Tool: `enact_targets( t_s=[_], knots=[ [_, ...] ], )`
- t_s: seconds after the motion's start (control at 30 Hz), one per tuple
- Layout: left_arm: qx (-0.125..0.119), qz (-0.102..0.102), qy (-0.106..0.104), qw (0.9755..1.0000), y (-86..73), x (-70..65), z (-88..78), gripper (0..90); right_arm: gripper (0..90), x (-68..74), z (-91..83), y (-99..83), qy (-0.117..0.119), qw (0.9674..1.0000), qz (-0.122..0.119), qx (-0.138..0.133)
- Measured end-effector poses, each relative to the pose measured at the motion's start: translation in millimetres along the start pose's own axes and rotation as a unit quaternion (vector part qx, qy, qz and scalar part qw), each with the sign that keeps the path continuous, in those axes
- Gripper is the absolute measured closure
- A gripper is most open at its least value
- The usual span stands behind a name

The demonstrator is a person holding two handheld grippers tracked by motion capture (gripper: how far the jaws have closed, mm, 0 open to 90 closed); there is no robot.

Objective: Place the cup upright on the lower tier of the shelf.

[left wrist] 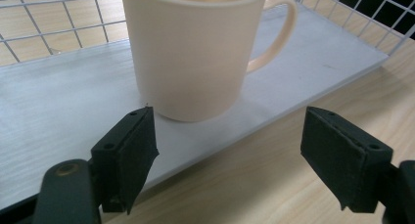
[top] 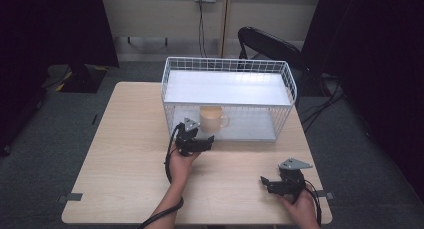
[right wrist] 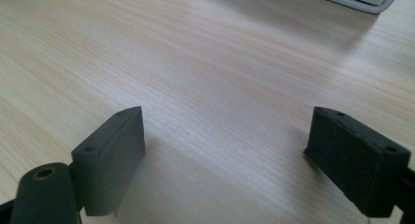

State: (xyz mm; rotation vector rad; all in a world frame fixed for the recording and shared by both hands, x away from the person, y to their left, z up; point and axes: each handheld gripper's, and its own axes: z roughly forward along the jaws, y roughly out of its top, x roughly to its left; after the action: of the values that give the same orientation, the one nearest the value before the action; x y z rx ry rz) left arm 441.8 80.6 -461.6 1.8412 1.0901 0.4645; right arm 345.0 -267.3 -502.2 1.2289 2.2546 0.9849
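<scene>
A cream mug [top: 212, 120] [left wrist: 195, 53] stands upright on the grey lower shelf [left wrist: 58, 111] of a white wire rack [top: 227, 64], its handle pointing right. My left gripper [top: 202, 139] [left wrist: 230, 131] sits at the shelf's front edge, just short of the mug. It is open, and the pads [left wrist: 129, 150] do not touch the mug. My right gripper [top: 270, 184] [right wrist: 227, 131] rests low over the bare wooden table [top: 130, 154] near its front right corner, open, with only tabletop between its jaws.
The rack's upper shelf [top: 227, 87] covers the mug from above, and wire walls close its sides and back. A black chair [top: 270, 44] stands behind the table. Dark curtains hang at both sides. The left half of the table is bare wood.
</scene>
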Motion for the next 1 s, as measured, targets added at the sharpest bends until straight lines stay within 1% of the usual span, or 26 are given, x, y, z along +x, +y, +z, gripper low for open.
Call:
enact_targets(
  t_s=[0.03,0.07,0.1,0.13,0.17,0.2,0.23,0.27,0.3,0.37,0.47,0.63,0.67,0.8,0.9,0.97,1.0],
  knots=[
    [0.004,-0.001,-0.009,1.0,0.6,0.8,-2.0,19.7,13.4,0.0,0.0,0.0,0.0,1.0,0.0,0.0],
    [0.012,0.008,-0.01,0.9998,0.9,1.1,-2.8,19.6,13.4,0.0,0.1,0.0,0.0,1.0,0.0,0.0],
    [0.018,0.016,-0.007,0.9997,1.3,0.5,-3.4,19.8,13.4,0.0,0.0,0.0,0.0,1.0,0.0,0.0],
    [0.019,0.021,-0.007,0.9996,1.4,0.1,-4.3,19.7,13.4,0.0,0.0,0.0,0.0,1.0,0.0,0.0],
    [0.02,0.026,-0.014,0.9994,1.3,0.7,-6.1,18.8,13.4,0.0,0.0,0.0,0.0,1.0,0.0,0.0],
    [0.02,0.026,-0.014,0.9994,1.3,0.7,-6.1,17.9,13.4,0.0,0.0,0.0,0.0,1.0,0.0,0.0],
    [0.015,0.023,-0.024,0.9993,1.2,2.1,-9.1,17.7,13.4,0.0,0.1,0.0,0.0,1.0,0.0,0.0],
    [0.015,0.022,-0.027,0.9993,1.1,3.3,-10.8,17.7,13.4,0.0,0.0,0.0,0.0,1.0,0.0,0.0],
    [0.018,0.026,-0.03,0.9991,1.2,4.9,-12.8,17.7,13.4,0.0,0.0,0.0,0.0,1.0,0.0,0.0],
    [0.016,0.025,-0.032,0.999,0.7,6.3,-15.2,17.8,13.4,0.0,0.1,0.0,0.0,1.0,0.0,0.0],
    [0.021,0.03,-0.04,0.9985,-1.0,8.2,-18.5,17.7,13.4,0.0,0.1,0.0,0.0,1.0,0.0,0.0],
    [0.027,0.045,-0.046,0.9975,-2.7,8.1,-25.7,17.7,13.4,0.0,0.0,0.0,0.0,1.0,0.0,0.0],
    [0.025,0.046,-0.048,0.9974,-2.8,7.9,-27.2,17.7,13.4,0.0,0.0,0.0,0.0,1.0,0.0,0.0],
    [0.021,0.045,-0.053,0.9974,-2.6,6.8,-33.2,17.8,13.4,0.0,0.1,0.0,0.0,1.0,0.0,0.0],
    [0.021,0.047,-0.056,0.9971,-4.6,9.4,-39.1,17.8,13.4,0.0,0.0,0.0,0.0,1.0,0.0,0.0],
    [0.019,0.042,-0.055,0.9974,-6.2,10.2,-41.6,17.8,13.4,0.0,0.0,0.0,0.0,1.0,0.0,0.0],
    [0.02,0.045,-0.055,0.9973,-7.1,11.0,-42.8,17.8,13.4,0.0,0.0,0.0,0.0,1.0,0.0,0.0]
  ],
)
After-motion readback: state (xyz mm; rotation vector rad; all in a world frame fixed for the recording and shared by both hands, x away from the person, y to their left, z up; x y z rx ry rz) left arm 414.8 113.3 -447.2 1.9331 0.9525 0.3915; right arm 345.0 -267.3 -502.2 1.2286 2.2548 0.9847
